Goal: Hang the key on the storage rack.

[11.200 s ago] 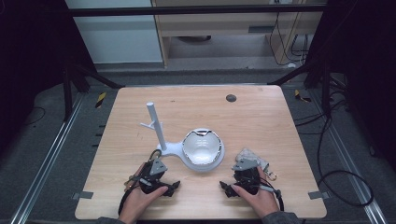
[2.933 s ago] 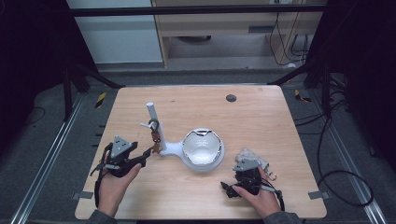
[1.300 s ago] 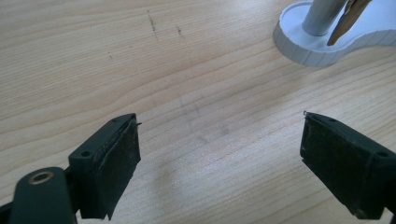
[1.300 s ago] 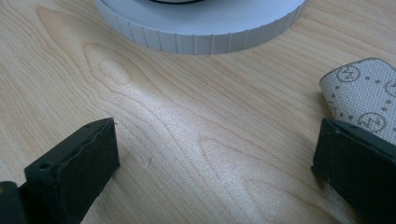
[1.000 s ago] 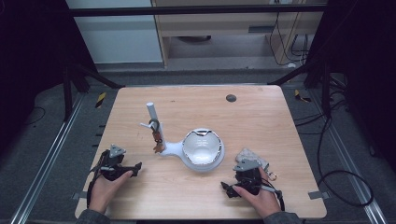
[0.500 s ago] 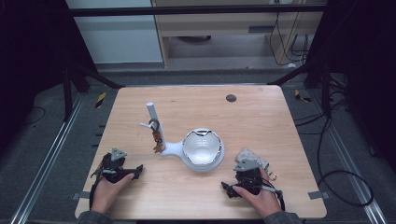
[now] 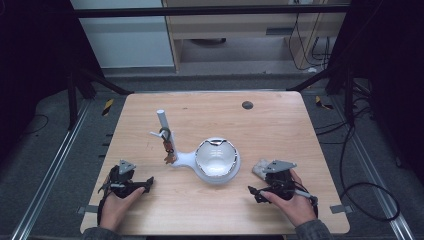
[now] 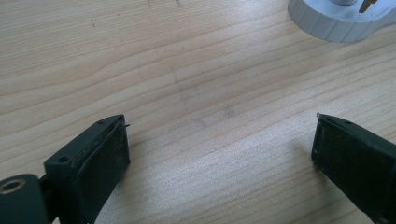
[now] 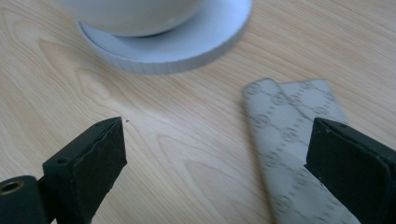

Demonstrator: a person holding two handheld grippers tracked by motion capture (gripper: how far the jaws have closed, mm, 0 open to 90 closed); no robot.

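pulled back from the white post stand (image 7: 165, 131) since earlier, left gripper (image 7: 146, 184) now spread wide and empty. right gripper (image 9: 215, 163) just narrowing, jaws either side of grey patterned fabric wallet (image 9: 289, 140) beside white bowl (image 9: 140, 14), not yet pinching. best lowered square, gripping wallet's edge.

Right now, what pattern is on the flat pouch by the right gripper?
Grey pouch with a repeating circular logo print in a diamond grid, clearest in the right gripper view.
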